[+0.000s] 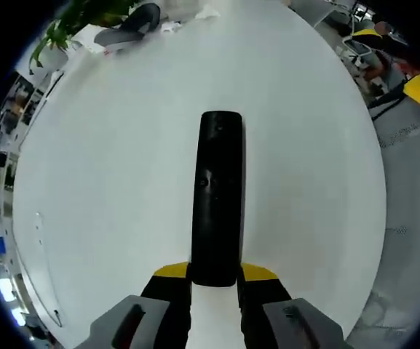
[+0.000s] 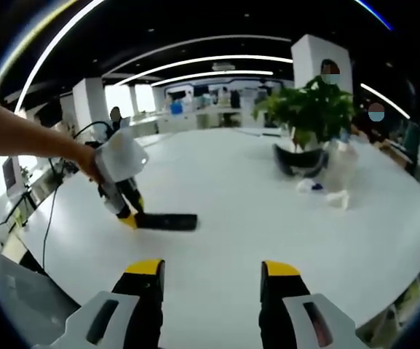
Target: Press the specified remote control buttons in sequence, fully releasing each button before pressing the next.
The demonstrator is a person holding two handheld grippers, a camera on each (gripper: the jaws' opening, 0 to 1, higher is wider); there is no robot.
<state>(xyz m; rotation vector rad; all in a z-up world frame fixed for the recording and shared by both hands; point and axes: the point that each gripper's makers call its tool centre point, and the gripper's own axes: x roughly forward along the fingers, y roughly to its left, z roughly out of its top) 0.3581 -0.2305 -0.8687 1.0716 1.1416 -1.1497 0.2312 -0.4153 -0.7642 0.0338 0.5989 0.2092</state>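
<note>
Black remote control (image 1: pixel 217 196) flat on white table (image 1: pixel 108 182), near end clamped between left gripper (image 1: pixel 215 280) jaws, long axis running straight ahead; right gripper (image 2: pixel 213 273) open wide, empty, well apart, facing remote broadside.

I see open counter (image 2: pixel 231 182) ahead of my right tongs (image 2: pixel 212 270); remote (image 2: pixel 166 221) at 11 o'clock, plant (image 2: pixel 313 109) at 1.
</note>
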